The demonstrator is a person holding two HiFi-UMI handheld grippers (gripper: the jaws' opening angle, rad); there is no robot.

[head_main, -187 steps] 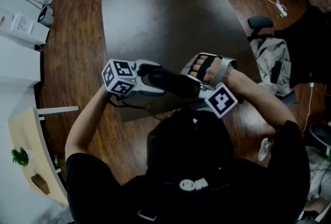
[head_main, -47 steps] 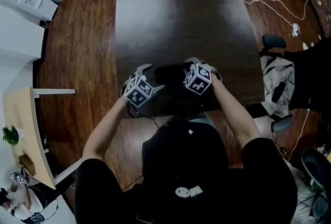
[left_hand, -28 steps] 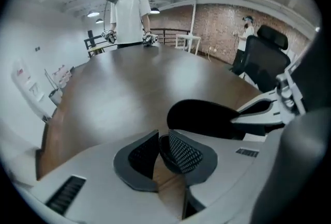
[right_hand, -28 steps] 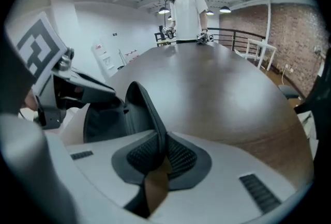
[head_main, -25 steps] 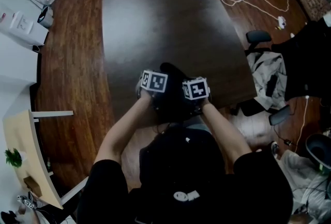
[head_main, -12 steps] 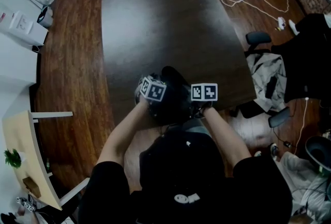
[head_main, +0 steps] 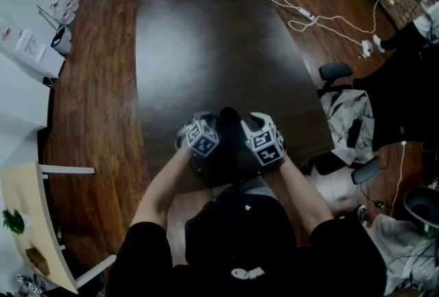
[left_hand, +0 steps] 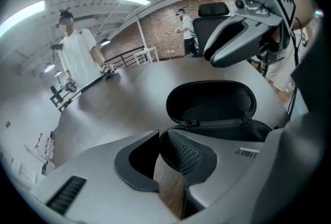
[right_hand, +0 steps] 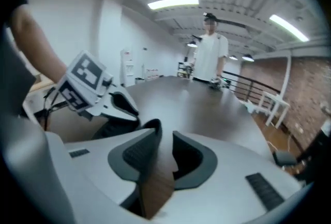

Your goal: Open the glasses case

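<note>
Already shows the glasses case point(head_main: 230, 125) open, lid tipped up, lying at the 6 o'clock edge of the dark table point(head_main: 206, 35). Flanks it at 9 o'clock with the left gripper point(left_hand: 159, 134), jaws pinched together on nothing, the case just past their tips toward 1 o'clock. Keeps the right gripper point(right_hand: 164, 137) at 3 o'clock, jaws just opened and released wide, only tabletop between.
</note>
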